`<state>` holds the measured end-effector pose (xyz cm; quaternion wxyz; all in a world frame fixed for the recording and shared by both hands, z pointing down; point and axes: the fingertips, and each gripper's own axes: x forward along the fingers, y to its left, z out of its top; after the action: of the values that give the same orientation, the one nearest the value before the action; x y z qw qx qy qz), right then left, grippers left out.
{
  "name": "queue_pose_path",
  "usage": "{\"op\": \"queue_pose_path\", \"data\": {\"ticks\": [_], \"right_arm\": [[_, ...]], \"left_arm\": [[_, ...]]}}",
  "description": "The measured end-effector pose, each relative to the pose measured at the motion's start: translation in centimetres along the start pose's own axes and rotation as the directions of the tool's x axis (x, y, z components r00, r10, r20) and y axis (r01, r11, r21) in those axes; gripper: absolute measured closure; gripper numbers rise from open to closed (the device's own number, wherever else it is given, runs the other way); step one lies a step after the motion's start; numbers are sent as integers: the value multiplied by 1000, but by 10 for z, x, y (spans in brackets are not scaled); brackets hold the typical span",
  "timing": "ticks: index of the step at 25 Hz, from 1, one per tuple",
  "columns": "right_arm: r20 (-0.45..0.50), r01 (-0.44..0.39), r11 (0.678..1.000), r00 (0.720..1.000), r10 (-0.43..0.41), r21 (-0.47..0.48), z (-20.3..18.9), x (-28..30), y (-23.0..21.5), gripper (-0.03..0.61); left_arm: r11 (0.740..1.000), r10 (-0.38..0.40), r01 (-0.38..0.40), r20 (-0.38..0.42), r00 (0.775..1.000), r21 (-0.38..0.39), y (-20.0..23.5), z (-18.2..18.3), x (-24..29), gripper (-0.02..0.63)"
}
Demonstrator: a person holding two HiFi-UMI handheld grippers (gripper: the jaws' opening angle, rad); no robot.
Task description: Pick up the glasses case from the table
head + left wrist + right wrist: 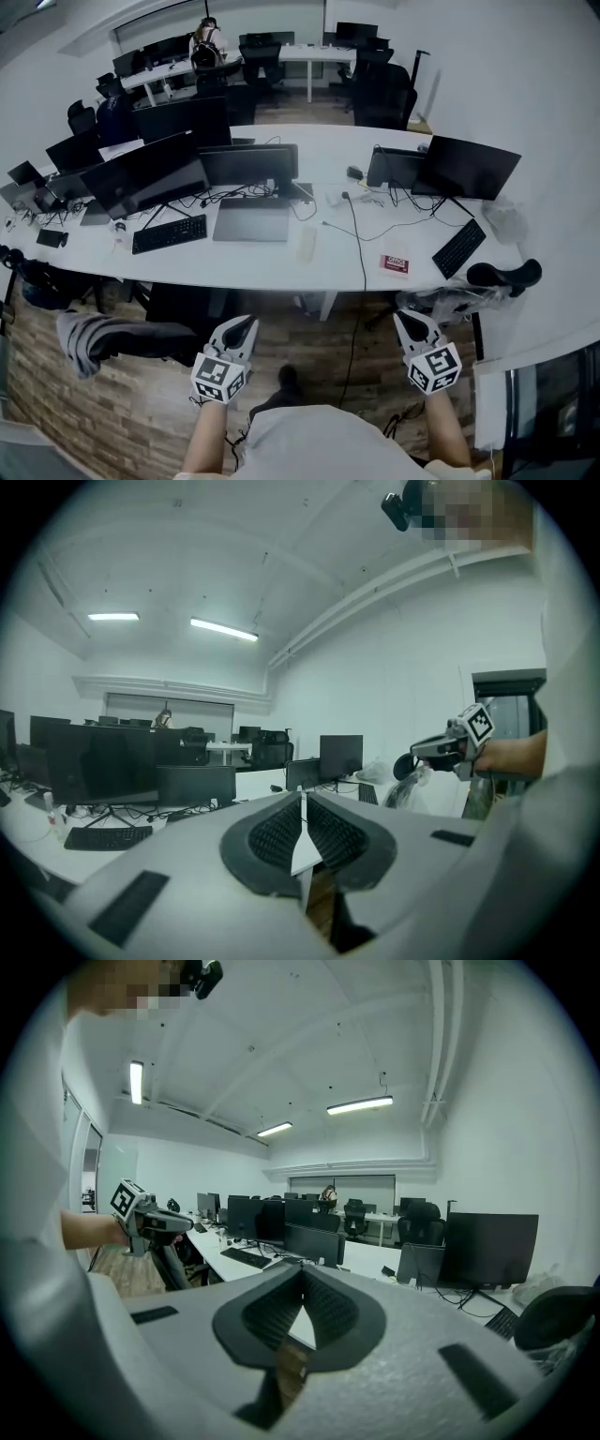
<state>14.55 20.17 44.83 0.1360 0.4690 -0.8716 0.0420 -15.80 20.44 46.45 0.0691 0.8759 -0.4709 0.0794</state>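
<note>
A pale oblong thing (307, 243), possibly the glasses case, lies on the long white table (272, 267), right of a closed laptop (251, 223). I cannot make it out in either gripper view. Both grippers hang over the wooden floor, short of the table's near edge. The jaws of my left gripper (242, 329) (303, 797) meet, with nothing between them. My right gripper (410, 322) (302, 1272) is shut too and holds nothing. The left gripper view catches the right gripper (441, 750) off to the right, and the right gripper view catches the left gripper (155, 1222) at the left.
Monitors (150, 173), two keyboards (170, 233) (459, 247), cables and a red card (395, 263) are spread over the table. A chair draped with grey cloth (94, 339) stands near left, a black chair (502, 274) near right. A person (206, 42) sits far back.
</note>
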Motion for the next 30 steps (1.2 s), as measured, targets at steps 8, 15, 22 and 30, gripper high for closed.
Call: {"op": "queue_pose_path", "data": {"ticks": [8,15,22,30], "right_arm": [[-22,53,998,998,-53,29,14,68,-4,580],[-48,93,995,995,-91,38,23,121,0,580],[-66,106,994,992,-105,26,26,155,0,580],[-87,126,991,989,-122,39,23,173,-18,580]], "left_arm": [[999,-53,53,-23,998,2,70,3,42,601],[994,-105,105,-34,994,-5,121,-2,72,601],[992,-121,120,-30,992,-25,154,-5,91,601],[990,-138,136,-52,989,-37,166,-11,116,603]]}}
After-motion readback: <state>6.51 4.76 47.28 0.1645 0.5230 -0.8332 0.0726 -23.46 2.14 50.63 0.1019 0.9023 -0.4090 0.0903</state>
